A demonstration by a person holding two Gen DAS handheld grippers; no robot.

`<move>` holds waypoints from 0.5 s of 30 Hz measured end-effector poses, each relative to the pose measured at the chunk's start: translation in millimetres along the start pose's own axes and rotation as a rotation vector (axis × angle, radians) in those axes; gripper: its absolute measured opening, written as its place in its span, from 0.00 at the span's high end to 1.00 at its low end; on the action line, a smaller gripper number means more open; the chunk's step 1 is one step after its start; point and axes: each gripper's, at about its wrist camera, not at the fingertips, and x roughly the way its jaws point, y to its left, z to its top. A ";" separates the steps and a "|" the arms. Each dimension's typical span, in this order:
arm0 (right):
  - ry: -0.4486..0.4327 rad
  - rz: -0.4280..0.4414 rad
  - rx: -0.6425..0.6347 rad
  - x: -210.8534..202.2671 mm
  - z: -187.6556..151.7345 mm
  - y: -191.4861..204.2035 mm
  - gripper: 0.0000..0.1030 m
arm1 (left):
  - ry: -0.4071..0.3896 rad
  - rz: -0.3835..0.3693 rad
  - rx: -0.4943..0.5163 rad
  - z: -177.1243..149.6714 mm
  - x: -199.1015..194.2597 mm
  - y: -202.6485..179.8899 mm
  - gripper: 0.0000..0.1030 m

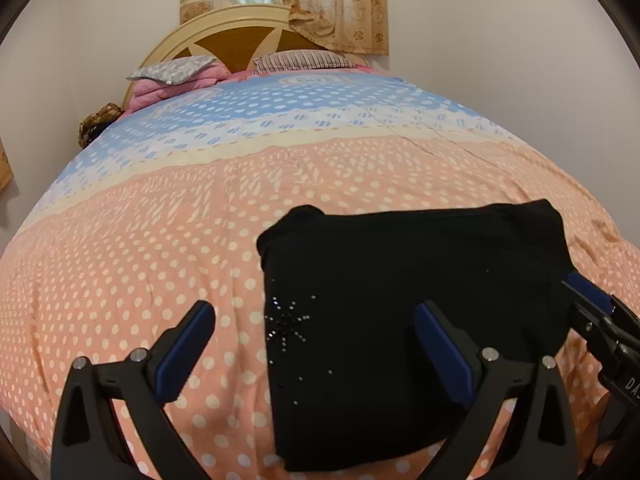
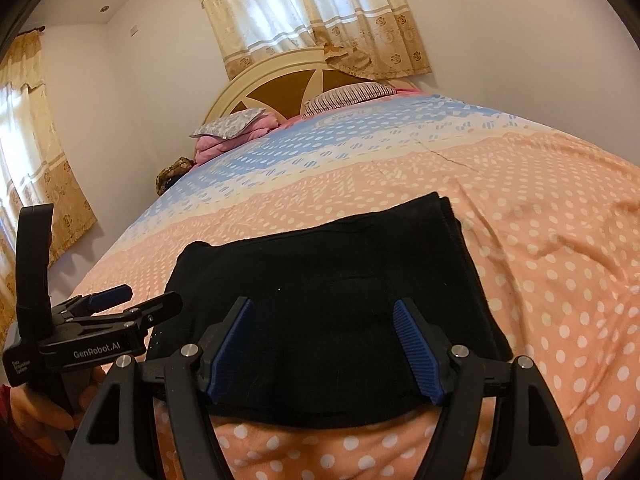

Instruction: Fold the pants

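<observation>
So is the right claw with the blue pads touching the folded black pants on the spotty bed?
Cannot tell. In the right wrist view the right gripper stands open over the folded black pants, but the fisheye hides any gap.

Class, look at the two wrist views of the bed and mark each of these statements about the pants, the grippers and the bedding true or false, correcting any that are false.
1. The black pants lie folded into a compact block on the bedspread. True.
2. The right gripper is clamped shut on the pants. False: its jaws stand open, with no cloth pinched between them.
3. The left gripper is open. True.
4. The bedspread is plain white. False: it is peach with white dots, with a blue and white band towards the headboard.
5. A sparkly stud pattern decorates the pants. True.
6. The curtain behind the headboard is dark green. False: it is cream and tan.
</observation>
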 end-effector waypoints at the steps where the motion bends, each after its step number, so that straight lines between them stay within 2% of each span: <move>1: -0.001 -0.001 -0.002 -1.7 -0.6 0.7 0.29 | 0.000 -0.004 0.001 -0.9 -1.3 -1.0 0.01; 15: -0.001 -0.111 -0.047 -21.5 -0.2 8.7 0.29 | 0.038 -0.096 0.035 -19.4 -10.6 -24.5 0.01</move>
